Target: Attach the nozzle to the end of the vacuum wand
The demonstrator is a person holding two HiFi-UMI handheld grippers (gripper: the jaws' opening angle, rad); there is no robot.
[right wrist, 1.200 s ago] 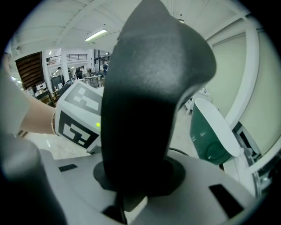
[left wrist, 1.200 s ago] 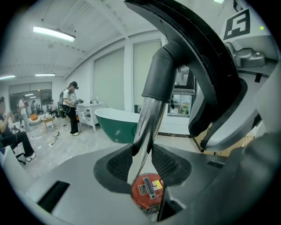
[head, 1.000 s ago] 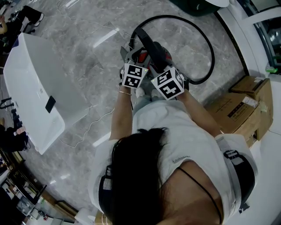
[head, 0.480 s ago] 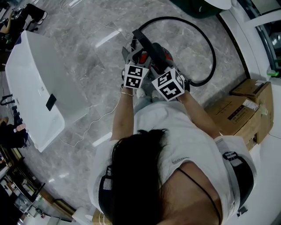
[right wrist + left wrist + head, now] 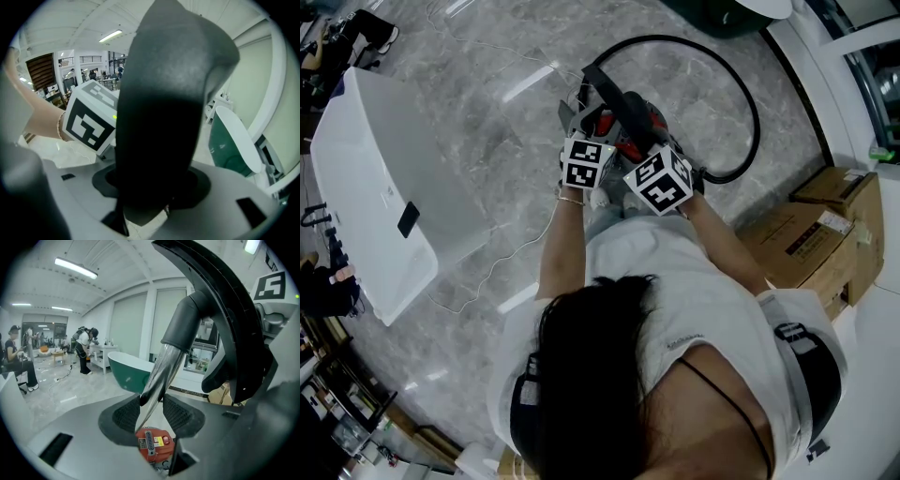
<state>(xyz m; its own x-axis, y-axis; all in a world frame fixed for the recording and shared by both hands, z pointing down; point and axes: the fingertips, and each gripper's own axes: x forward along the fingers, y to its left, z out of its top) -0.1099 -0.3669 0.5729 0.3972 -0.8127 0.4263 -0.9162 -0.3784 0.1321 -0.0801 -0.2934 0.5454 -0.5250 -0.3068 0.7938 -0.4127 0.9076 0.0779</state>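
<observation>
Pinching the chrome wand (image 5: 165, 364) above the red vacuum (image 5: 153, 446), left gripper (image 5: 152, 411) eases slightly; right gripper (image 5: 152, 187) just opened, jaws loose round black curved part (image 5: 164, 93).

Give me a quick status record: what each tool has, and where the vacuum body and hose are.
left tool: closed on the chrome wand
right tool: jaws have just been opening; black curved part stands between them, pad contact not visible
vacuum body: red, on the floor just beyond both tools
hose: black, looping over the floor to the right of the body
</observation>
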